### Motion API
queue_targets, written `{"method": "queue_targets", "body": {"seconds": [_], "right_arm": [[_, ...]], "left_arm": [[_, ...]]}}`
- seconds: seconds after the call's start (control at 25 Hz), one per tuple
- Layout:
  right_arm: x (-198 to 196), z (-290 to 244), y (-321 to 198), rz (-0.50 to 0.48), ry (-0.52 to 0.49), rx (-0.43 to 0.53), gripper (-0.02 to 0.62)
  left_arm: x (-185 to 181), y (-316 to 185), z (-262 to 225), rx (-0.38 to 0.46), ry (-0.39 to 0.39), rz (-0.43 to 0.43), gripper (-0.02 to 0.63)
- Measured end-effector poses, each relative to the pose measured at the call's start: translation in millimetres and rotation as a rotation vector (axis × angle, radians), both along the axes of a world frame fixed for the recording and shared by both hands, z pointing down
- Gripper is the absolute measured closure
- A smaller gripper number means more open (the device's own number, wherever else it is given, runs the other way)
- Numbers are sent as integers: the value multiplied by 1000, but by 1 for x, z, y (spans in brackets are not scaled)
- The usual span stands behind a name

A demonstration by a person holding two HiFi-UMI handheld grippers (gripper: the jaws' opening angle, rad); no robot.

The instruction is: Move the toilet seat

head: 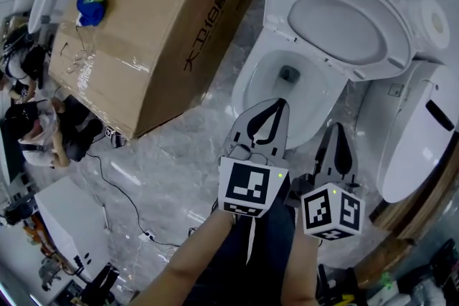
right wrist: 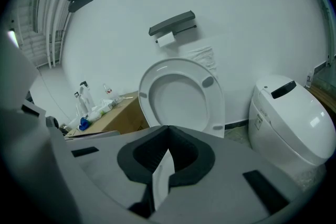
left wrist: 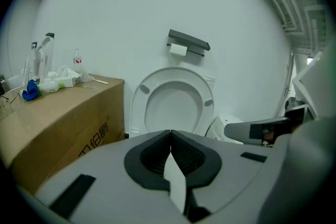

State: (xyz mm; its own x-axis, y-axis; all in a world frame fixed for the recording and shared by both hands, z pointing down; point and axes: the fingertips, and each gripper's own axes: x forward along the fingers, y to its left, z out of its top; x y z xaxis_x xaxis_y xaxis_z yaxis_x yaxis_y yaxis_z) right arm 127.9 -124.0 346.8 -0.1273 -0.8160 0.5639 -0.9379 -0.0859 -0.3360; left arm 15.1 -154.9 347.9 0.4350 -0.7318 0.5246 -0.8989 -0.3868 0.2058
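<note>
Grey marbled floor, plain white wall behind w/ paper holder (left wrist: 189, 42) + roll (left wrist: 179, 50). Toilet seat (head: 281, 14) stood up, leaning back vs. lid (head: 337, 29), bowl (head: 287, 82) open below. Left gripper (head: 278, 108) over near rim of bowl, jaws pressed together, nothing btwn them. Right gripper (head: 337, 132) just beside it, on its right, likewise closed tight & empty. No contact w/ seat; well ahead of both tips in the gripper views.

Likely risks:
- Closed tips prob. good only for hooking or nudging seat's top edge. Glossy plastic, so could skid off.
- If tipped past balance w/o support, prob. drops & slams onto bowl rim.
- Opening jaws late = bump instead of grip.
- Second toilet (head: 419, 132) close on right, cardboard box (head: 158, 32) close on left. Risk of clipping either on a wide swing.

Counts:
- 2 grippers
- 1 seat, 1 lid
- 2 toilets close by
- 1 box, w/ heap of bottles + blue item (head: 90, 9) on top; no. of bottles unclear
- 1 paper holder, 1 roll
</note>
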Motion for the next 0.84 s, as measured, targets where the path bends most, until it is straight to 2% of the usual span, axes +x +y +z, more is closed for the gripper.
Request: {"method": "queue_targets", "body": {"seconds": [0.48,0.84], "right_arm": [[-26,-25,19,-47,42,29,578],[-36,-71,19,-105,86,53,578]], "left_arm": [[-11,29,-34,34,26,-11,591],[-33,41,-78,42,24,-92,591]]}}
